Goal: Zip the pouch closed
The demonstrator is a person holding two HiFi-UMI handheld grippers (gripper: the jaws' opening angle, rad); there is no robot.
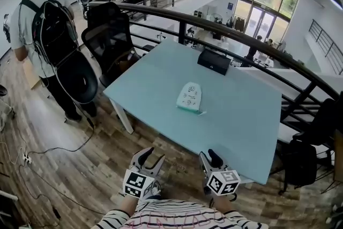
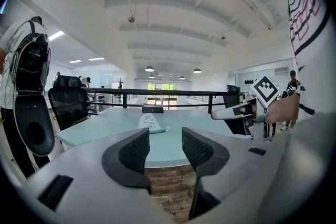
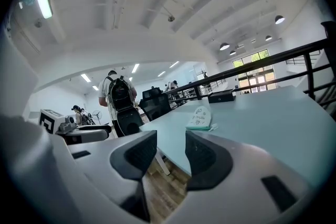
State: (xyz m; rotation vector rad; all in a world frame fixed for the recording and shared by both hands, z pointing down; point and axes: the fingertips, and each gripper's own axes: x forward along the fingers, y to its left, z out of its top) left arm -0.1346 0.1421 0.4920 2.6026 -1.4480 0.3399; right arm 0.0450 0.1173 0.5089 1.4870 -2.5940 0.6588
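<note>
fingers (image 2: 134, 152) of left gripper (image 1: 149, 156) stand wide apart w/ nothing btwn them; it hovers over the wood floor (image 1: 59, 163), short of the counter's near edge. right gripper (image 1: 209, 157) is just beside it, fingers spread the same and empty, tips about at that edge. further off, l to r: person (image 1: 20, 29) w/ black backpack (image 1: 53, 29) stands on the floor, black office chair (image 1: 110, 35) at the counter's left corner, then the pale teal counter (image 1: 246, 120). pouch (image 1: 189, 96) lies flat near the counter's middle, well ahead of both grippers, untouched: white w/ small prints, teal strip along its near end. black box (image 1: 214, 61) sits near the far edge, behind the pouch. dark railing (image 1: 252, 35) curves round behind.
</note>
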